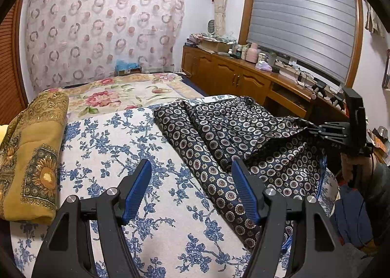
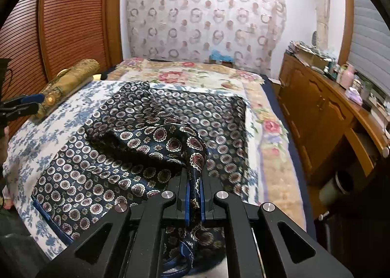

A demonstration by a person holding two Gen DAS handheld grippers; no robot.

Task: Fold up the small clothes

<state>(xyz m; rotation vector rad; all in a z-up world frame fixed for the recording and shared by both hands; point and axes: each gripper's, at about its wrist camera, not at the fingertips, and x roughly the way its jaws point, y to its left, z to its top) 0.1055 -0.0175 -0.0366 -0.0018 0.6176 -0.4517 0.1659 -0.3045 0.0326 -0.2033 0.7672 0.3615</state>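
Right now the right tongs (image 2: 194, 195) are pinching a raised corner of the navy medallion-print garment (image 1: 234, 141) on the bed (image 1: 151, 205); the left tongs (image 1: 191, 189) are hovering wide apart, cloth lying toward two o'clock.

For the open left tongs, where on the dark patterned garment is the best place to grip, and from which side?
Probably the garment's near left edge, approached from the left over the blue floral sheet. That edge lies flat and free there, just ahead of the left tongs, while the right tongs lift the opposite side.
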